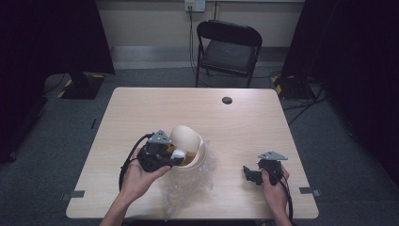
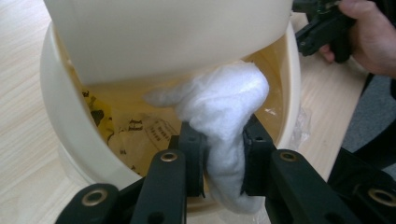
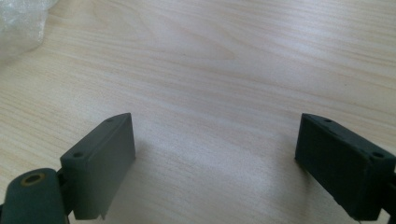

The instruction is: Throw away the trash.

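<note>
Black jaws of the left gripper (image 2: 219, 154) rise at the near edge of the left gripper view, clamped on a wad of white tissue (image 2: 224, 116) that bulges out above the pads and hangs below them. That wad sits right at the mouth of a cream plastic bin (image 2: 70, 135), whose swing lid (image 2: 173, 32) is tipped inward across the top; from the jaws the opening lies straight ahead at twelve o'clock, with the lid's lower edge just above the tissue. Its long axis runs roughly along the jaws, pointing into the bin, so my reading is that the coming move turns on pushing forward under the lid and then letting go. From above, the left gripper (image 1: 175, 155) is at the bin's (image 1: 200, 162) nine o'clock side, touching its rim area, and crinkled clear plastic wrap (image 1: 183, 190) spreads under and in front of the bin on the wooden table (image 1: 188, 108). Over at the bin's three o'clock, well apart, the right gripper (image 1: 248, 173) rests in its hand with jaws spread wide and nothing between them, so the left hand is plainly the nearer one.
</note>
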Demonstrator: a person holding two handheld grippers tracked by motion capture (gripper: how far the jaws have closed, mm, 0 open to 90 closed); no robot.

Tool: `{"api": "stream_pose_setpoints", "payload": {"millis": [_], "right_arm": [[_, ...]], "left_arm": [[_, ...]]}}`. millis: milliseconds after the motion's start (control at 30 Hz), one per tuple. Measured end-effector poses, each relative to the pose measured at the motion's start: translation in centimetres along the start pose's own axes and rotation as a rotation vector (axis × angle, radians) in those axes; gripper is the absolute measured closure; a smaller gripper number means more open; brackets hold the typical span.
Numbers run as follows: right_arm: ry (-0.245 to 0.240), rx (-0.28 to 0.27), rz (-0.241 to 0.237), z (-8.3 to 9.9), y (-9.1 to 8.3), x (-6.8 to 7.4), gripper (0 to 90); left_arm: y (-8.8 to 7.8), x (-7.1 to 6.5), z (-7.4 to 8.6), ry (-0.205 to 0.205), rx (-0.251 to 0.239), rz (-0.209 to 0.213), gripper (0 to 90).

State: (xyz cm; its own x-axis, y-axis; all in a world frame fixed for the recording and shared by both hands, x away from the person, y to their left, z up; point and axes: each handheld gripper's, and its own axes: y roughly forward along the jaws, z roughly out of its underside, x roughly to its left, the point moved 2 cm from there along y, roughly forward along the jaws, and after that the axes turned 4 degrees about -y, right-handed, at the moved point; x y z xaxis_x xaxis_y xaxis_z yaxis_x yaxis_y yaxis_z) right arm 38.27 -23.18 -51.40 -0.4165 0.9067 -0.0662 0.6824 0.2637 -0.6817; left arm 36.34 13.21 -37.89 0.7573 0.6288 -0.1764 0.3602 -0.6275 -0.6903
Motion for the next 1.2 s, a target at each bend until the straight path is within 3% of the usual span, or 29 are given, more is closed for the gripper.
{"api": "stream_pose_setpoints", "payload": {"millis": [300,367,467,667,767,800,833,1033,1200], "right_arm": [[-0.001,0.0,0.001,0.0,0.0,0.0,11.1],[0.0,0.0,0.0,0.0,0.0,0.0,11.1],[-0.001,0.0,0.0,0.0,0.0,0.0,11.1],[-0.001,0.0,0.001,0.0,0.0,0.0,11.1],[0.0,0.0,0.001,0.0,0.0,0.0,11.1],[0.0,0.0,0.001,0.0,0.0,0.0,11.1],[-0.001,0.0,0.001,0.0,0.0,0.0,11.1],[-0.001,0.0,0.001,0.0,0.0,0.0,11.1],[-0.001,0.0,0.001,0.0,0.0,0.0,11.1]], "left_arm": [[1.2,0.4,-0.8,-0.027,0.038,0.007,75.6],[1.9,0.2,-0.9,0.008,0.07,-0.029,75.7],[2.7,0.1,-0.8,-0.001,0.057,-0.025,76.4],[2.7,0.1,-1.0,0.016,0.065,-0.045,75.3],[2.6,0.0,-1.0,0.007,0.061,-0.046,68.0],[2.6,0.0,-1.1,-0.003,0.064,-0.029,68.0],[2.5,-0.2,-1.1,0.005,0.066,-0.053,63.0],[2.4,-0.5,-1.0,0.002,0.053,-0.084,56.1],[2.2,-0.3,-1.1,-0.008,0.054,-0.064,51.3]]}}
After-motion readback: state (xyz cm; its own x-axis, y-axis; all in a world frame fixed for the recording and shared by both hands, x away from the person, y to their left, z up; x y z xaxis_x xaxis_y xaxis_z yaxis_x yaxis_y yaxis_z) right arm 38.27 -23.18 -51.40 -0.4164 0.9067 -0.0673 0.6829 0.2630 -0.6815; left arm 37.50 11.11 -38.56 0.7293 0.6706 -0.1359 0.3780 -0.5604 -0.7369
